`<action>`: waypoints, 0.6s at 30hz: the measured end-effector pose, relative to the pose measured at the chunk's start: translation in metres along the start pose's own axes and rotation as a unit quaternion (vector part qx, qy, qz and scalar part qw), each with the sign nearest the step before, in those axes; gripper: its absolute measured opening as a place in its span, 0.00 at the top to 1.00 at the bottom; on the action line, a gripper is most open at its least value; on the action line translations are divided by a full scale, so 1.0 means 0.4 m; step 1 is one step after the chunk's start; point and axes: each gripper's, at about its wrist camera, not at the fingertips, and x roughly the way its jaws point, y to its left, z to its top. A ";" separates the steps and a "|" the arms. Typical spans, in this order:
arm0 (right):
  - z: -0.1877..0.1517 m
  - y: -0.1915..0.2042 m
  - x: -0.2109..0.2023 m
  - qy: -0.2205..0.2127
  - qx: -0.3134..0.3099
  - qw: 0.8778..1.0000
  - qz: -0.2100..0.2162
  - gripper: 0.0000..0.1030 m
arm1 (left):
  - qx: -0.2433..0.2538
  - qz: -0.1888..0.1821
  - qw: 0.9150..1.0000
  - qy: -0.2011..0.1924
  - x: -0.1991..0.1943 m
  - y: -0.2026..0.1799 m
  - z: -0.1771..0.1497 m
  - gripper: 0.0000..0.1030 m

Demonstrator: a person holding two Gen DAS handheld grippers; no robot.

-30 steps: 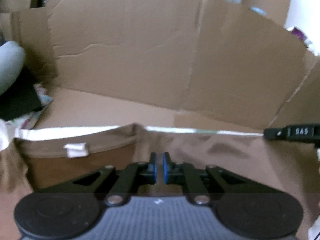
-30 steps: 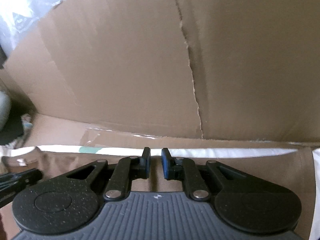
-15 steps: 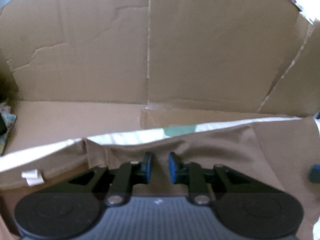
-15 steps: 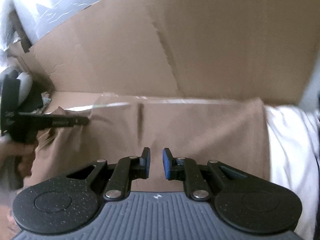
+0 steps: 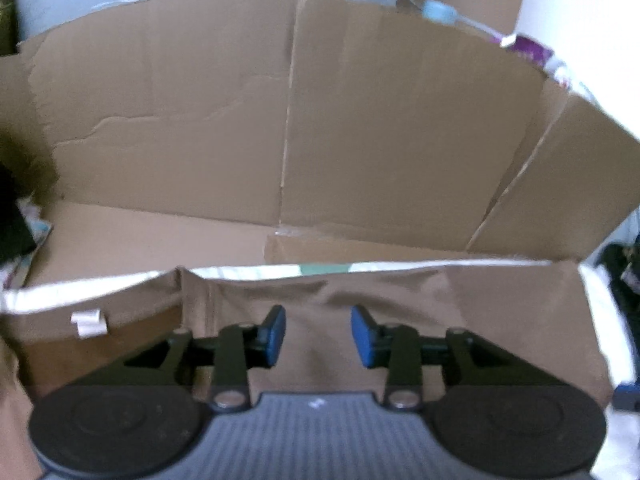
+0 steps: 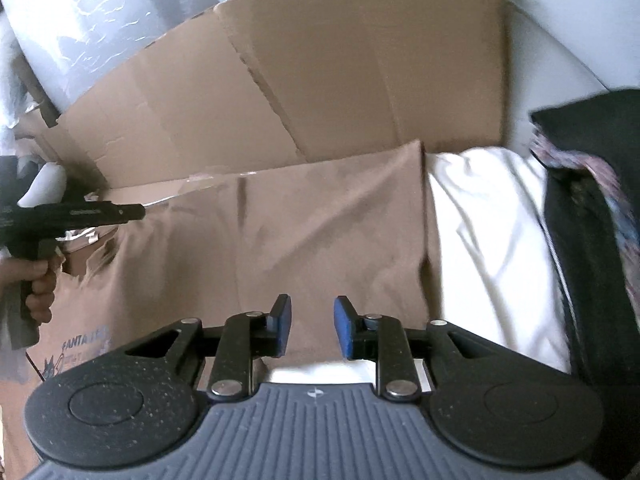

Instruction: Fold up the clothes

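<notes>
Lying spread across the surface in front of a standing sheet of cardboard (image 5: 360,120), the brown T-shirt (image 6: 320,220) fills the lower middle of both wrist views. Its far edge runs roughly parallel to the cardboard's base, with a strip of pale, shiny material (image 5: 80,292) showing just beyond it on the left. A small white label (image 5: 89,322) sits at the shirt's neckline in the left wrist view, and dark printed lettering (image 6: 84,336) shows on the cloth at the lower left of the right wrist view.

The left gripper (image 5: 318,332) hovers over the shirt with its blue-padded fingers (image 5: 276,328) spread apart and nothing between them. The right gripper (image 6: 311,326) is likewise released, its fingers (image 6: 344,326) parted above the near edge of the shirt, gripping nothing.

In the right wrist view the left gripper appears from the side as a black tool reaching toward the shirt's collar area, held by a hand (image 6: 38,288) at the left border. To the right of the shirt lies white cloth (image 6: 492,240), touching its edge, and further right a black garment (image 6: 592,240) with a patterned strip. Behind the cardboard stands a large pale wrapped mass (image 6: 80,32). The left wrist picture is somewhat blurred.
</notes>
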 end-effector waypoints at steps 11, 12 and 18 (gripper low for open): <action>-0.055 -0.059 -0.055 0.000 0.037 0.999 -0.012 0.72 | -0.027 -0.057 0.998 0.012 -0.038 -0.138 -0.066 0.63; -0.057 -0.066 -0.054 -0.001 0.045 0.999 -0.013 0.72 | -0.024 -0.064 0.998 0.014 -0.037 -0.144 -0.070 0.64; -0.070 -0.110 -0.037 -0.001 0.094 0.995 -0.011 0.72 | -0.042 -0.083 0.995 0.020 -0.028 -0.149 -0.105 0.71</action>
